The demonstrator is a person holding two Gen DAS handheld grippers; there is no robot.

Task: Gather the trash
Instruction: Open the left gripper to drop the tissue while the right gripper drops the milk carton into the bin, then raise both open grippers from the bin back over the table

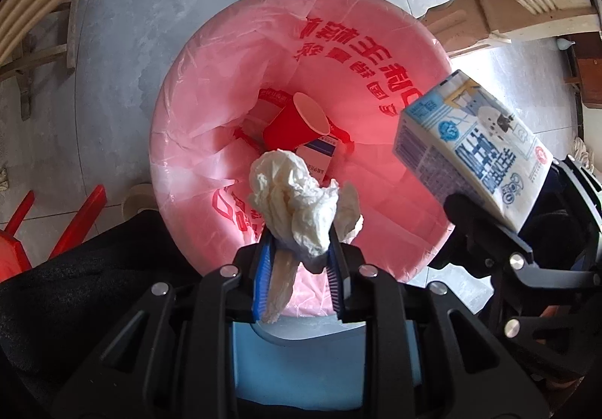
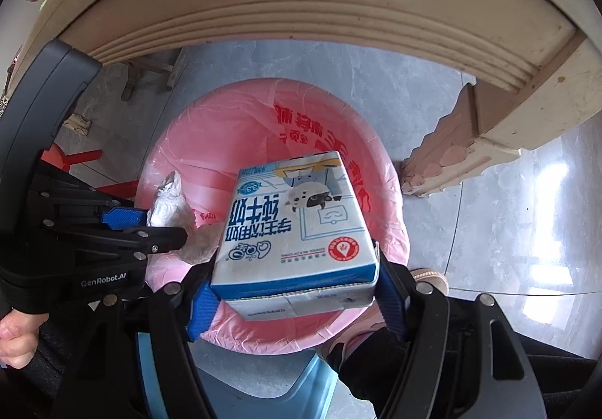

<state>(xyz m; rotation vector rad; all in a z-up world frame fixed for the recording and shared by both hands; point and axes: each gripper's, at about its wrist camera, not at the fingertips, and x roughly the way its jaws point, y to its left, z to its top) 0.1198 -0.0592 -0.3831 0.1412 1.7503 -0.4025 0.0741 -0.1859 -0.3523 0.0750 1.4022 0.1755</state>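
A bin lined with a pink plastic bag [image 1: 210,110] stands on the grey floor below both grippers; it also shows in the right wrist view [image 2: 180,140]. Inside it lie a red paper cup [image 1: 293,125] and a small blue and white carton [image 1: 318,154]. My left gripper [image 1: 301,249] is shut on a crumpled white tissue [image 1: 297,201] and holds it over the bin's near side. My right gripper [image 2: 297,291] is shut on a blue and white milk carton [image 2: 297,223], held over the bin; the carton shows at the right of the left wrist view [image 1: 470,152].
A beige table with a ribbed edge [image 2: 301,20] and carved leg [image 2: 459,140] stands just beyond the bin. Red stool legs [image 1: 79,219] are at the left. A light blue stool [image 2: 271,381] is below the grippers.
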